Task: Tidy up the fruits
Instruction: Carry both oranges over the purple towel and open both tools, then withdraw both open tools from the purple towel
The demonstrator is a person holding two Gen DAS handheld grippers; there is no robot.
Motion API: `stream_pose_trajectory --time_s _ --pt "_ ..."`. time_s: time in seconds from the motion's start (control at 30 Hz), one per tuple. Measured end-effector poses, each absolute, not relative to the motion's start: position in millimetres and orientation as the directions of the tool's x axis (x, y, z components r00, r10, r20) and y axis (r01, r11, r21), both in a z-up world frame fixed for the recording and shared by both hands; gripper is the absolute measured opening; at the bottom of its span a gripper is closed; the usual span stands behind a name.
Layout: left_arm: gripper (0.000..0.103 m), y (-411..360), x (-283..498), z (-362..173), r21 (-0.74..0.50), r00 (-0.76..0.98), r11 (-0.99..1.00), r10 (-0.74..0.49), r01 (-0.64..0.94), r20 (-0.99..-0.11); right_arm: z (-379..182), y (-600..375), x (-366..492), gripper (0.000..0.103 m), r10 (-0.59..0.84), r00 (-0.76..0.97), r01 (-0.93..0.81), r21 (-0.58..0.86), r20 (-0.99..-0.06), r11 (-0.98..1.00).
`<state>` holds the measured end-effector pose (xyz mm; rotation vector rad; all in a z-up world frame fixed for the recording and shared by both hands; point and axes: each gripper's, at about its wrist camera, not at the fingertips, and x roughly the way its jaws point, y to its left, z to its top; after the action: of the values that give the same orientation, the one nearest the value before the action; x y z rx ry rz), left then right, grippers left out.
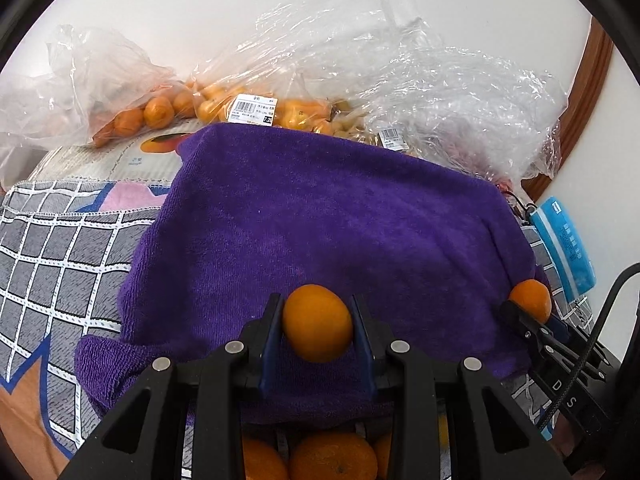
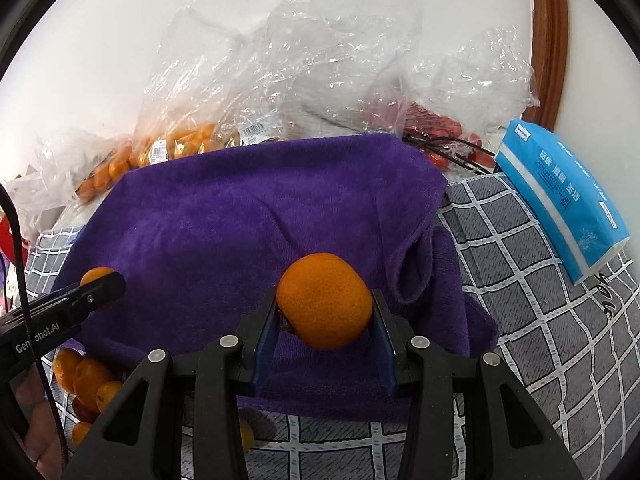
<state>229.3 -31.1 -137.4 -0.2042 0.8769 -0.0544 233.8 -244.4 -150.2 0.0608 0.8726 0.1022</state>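
At the far left, clear plastic bags full of small oranges lie against the white wall, on a printed box beside the grey checked cloth that covers the table. A purple towel is spread over the middle of that cloth, its long side running left to right across both views.

The left gripper is clamped on a small orange, blue pads pressing its left and right flanks. This fruit is slightly egg-shaped, its long axis tilted from upper left to lower right, and it hangs over the near part of the towel. Whether it touches the towel cannot be told. More oranges sit below the gripper at the near edge of the picture.

Further right, the right gripper grips a larger orange the same way, squeezed at its sides. It is a flattened round, wider than tall, with the stem end turned toward the lower left, next to the left pad. It sits over the towel's near right part, beside a rolled fold in the fabric.

Behind the towel are crumpled empty bags and red fruit in plastic. At the far right a blue tissue pack lies slanted on the checked cloth.
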Motion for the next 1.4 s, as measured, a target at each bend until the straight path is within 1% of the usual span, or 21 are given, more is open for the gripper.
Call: stream_pose_trajectory --time_s 0.13,0.27,0.33,0.4,0.47,0.53,0.6,0.77,0.9,1.1,1.2,1.3,1.4 --pt "0.031 -33 230 -138 -0.185 0.639 0.982 -0.121 -0.034 -0.76 -151 -244 233 0.044 0.106 0.642 -0.064 0.084 -0.759 0.994" --pt "0.031 -33 230 -138 -0.185 0.64 0.982 -0.121 -0.034 -0.759 -146 -238 227 0.044 0.09 0.672 -0.081 0.048 -0.735 0.996" --pt "0.032 -33 230 -138 -0.182 0.639 0.983 -0.121 -0.031 -0.76 -144 -236 225 0.049 0.085 0.681 -0.09 0.033 -0.728 0.995" --pt "0.034 -34 229 -138 -0.189 0.639 0.982 -0.127 -0.028 -0.759 -143 -235 224 0.051 0.091 0.686 -0.099 0.031 -0.722 0.995" --pt "0.042 -33 228 -136 -0.199 0.646 0.979 -0.13 -0.034 -0.753 -140 -237 223 0.052 0.097 0.692 -0.099 0.038 -0.715 0.994" --pt "0.045 -33 226 -132 -0.198 0.658 0.98 -0.128 -0.032 -0.742 -138 -239 221 0.059 0.1 0.704 -0.092 0.049 -0.703 0.995" --pt "0.045 -35 223 -128 -0.185 0.668 0.982 -0.117 -0.031 -0.735 -133 -242 221 0.062 0.104 0.717 -0.085 0.062 -0.689 0.994" --pt "0.045 -35 213 -113 -0.187 0.696 0.982 -0.115 -0.028 -0.709 -120 -250 216 0.062 0.12 0.747 -0.058 0.115 -0.654 0.992" --pt "0.045 -31 197 -100 -0.189 0.694 0.981 -0.112 -0.035 -0.711 -109 -253 209 0.062 0.122 0.766 -0.042 0.141 -0.631 0.989" --pt "0.045 -20 165 -80 -0.159 0.721 0.987 -0.09 -0.029 -0.687 -88 -245 184 0.062 0.134 0.788 -0.069 0.129 -0.601 0.989" --pt "0.045 -17 150 -73 -0.148 0.716 0.989 -0.09 -0.019 -0.693 -78 -239 165 0.062 0.126 0.797 -0.07 0.116 -0.591 0.991" --pt "0.045 -11 137 -71 -0.16 0.712 0.987 -0.098 -0.02 -0.695 -69 -235 146 0.062 0.121 0.803 -0.072 0.107 -0.583 0.992" --pt "0.045 -5 121 -70 -0.173 0.714 0.985 -0.106 -0.022 -0.692 -62 -233 127 0.064 0.101 0.806 -0.056 0.094 -0.583 0.994"
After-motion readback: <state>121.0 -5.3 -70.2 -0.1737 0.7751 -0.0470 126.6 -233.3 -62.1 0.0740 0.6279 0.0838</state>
